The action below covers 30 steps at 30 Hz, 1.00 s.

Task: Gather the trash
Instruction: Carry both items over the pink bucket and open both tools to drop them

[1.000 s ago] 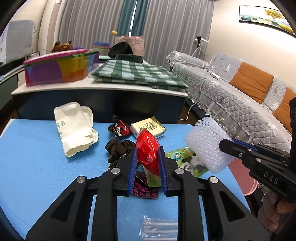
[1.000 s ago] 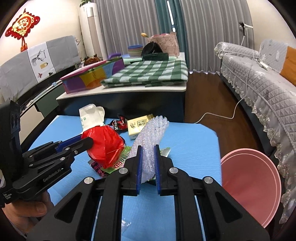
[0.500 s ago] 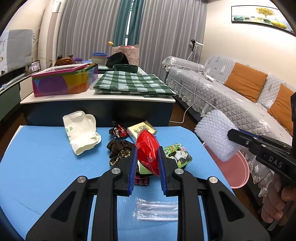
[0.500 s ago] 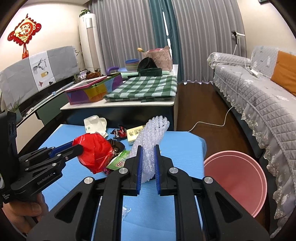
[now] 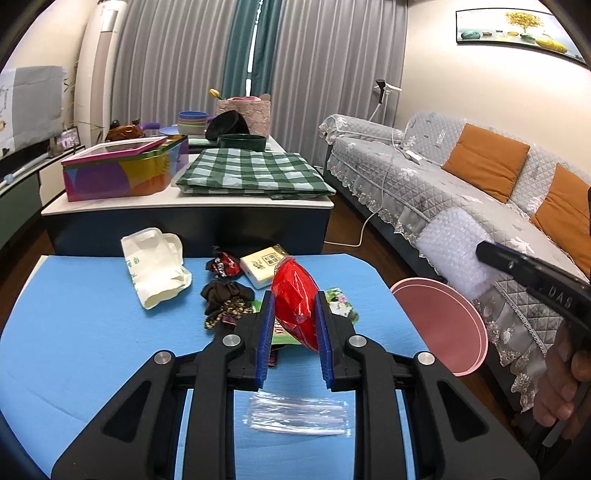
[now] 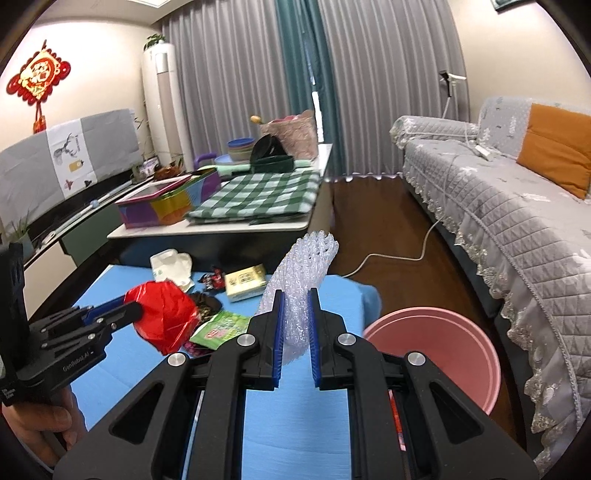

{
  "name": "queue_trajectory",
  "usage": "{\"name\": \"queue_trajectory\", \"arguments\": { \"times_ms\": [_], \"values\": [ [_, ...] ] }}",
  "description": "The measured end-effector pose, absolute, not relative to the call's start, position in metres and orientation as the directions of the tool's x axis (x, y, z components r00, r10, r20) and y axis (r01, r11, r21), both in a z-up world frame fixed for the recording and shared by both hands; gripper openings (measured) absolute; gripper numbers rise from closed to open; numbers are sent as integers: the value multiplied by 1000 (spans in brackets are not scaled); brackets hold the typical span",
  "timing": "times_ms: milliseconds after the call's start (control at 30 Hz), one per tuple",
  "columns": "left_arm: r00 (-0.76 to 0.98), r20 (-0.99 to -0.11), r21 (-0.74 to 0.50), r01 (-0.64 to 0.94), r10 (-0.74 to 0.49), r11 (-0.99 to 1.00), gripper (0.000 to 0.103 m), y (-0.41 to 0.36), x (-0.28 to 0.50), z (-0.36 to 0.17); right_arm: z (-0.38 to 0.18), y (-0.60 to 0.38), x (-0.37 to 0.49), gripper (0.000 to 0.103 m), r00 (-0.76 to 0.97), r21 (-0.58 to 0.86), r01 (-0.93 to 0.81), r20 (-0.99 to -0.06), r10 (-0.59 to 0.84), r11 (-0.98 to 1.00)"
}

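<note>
Left gripper [image 5: 293, 314]: pinches crumpled red plastic wrapper [image 5: 295, 299], above blue table mat [image 5: 74, 332].
Right gripper [image 6: 295, 325]: pinches clear bubble-wrap sheet [image 6: 303, 273], beside mat's right edge.
Round pink plastic bin [image 6: 443, 354]: just right of mat.
Remaining litter: white paper bag [image 5: 153, 266], on mat.

Crumpled red wrapper [image 5: 295, 299] held aloft, bubble wrap [image 6: 299, 291] upright, pink bin [image 6: 436, 354] open

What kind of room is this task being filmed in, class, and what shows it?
Most likely a home living room: a quilt-covered sofa with orange cushions, floor-length curtains, and a framed picture on the wall.
</note>
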<state>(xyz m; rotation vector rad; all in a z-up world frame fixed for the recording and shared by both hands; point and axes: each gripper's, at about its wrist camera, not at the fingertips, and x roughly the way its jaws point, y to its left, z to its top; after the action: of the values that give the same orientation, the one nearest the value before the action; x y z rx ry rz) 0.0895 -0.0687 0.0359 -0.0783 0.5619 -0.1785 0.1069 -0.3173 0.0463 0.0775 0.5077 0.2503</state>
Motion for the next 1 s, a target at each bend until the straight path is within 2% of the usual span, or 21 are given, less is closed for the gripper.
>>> {"name": "queue_trajectory", "arguments": {
  "times_ms": [1000],
  "values": [
    [799,-531,-111,264,-282,958,21,-179,117,43,65,-425,120,12,901,78,13,-433,22,997]
  ]
}}
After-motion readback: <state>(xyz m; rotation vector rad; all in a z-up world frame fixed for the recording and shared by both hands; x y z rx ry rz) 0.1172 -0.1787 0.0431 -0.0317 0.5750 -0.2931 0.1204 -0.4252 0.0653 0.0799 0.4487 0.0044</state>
